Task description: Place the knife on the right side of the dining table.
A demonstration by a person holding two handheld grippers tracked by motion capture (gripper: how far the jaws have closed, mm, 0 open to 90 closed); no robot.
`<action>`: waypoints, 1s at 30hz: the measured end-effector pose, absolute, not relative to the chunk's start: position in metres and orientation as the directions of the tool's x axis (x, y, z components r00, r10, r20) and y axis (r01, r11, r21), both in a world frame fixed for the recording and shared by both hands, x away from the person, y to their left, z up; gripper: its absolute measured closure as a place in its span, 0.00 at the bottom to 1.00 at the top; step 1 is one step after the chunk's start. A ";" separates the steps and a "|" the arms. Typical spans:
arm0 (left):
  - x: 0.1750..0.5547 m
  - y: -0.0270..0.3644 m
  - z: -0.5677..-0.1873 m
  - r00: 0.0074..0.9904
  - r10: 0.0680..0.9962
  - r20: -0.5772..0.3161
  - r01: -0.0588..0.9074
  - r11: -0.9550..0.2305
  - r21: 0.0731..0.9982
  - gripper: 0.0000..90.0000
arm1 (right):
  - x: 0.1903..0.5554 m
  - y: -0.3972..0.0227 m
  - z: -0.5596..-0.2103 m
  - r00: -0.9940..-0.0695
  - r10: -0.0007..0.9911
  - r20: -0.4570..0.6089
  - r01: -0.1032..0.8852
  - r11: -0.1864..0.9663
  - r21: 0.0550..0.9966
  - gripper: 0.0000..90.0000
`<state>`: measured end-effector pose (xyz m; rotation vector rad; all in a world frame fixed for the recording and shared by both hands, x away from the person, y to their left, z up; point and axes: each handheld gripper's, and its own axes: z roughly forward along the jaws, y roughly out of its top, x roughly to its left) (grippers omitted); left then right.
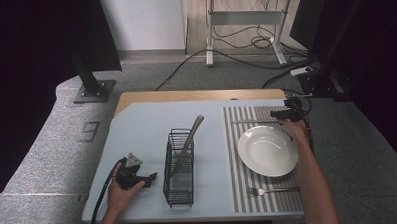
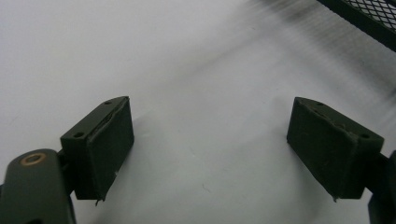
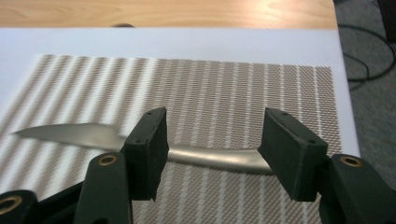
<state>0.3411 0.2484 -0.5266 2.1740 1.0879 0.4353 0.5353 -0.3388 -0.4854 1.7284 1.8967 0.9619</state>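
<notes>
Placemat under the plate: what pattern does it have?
Placemat: woven beige and white stripes, clearest in the right gripper view.

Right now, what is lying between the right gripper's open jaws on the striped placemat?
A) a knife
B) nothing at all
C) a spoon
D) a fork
A: in the right gripper view, the right gripper stands open over the striped placemat with the handle of the knife running across the gap between its jaws, the blade pointing off to the left.
</notes>
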 end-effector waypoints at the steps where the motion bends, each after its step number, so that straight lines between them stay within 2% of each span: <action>1: 0.341 0.248 -0.527 0.599 0.801 0.004 0.581 -0.438 0.686 0.16 | 0.531 -0.337 -0.483 -0.165 0.973 0.163 0.692 -0.003 0.722 0.46; 7: 0.341 0.248 -0.527 0.599 0.801 0.003 0.581 -0.437 0.687 0.16 | 0.502 -0.324 -0.468 -0.211 0.958 0.195 0.670 -0.003 0.743 0.45; 15: 0.341 0.248 -0.527 0.599 0.801 0.003 0.581 -0.437 0.687 0.16 | 0.457 -0.297 -0.454 -0.324 0.922 0.213 0.614 0.033 0.789 0.45; 30: 0.341 0.248 -0.527 0.598 0.801 0.003 0.581 -0.437 0.687 0.16 | 0.398 -0.254 -0.466 -0.461 0.859 0.222 0.538 0.072 0.840 0.43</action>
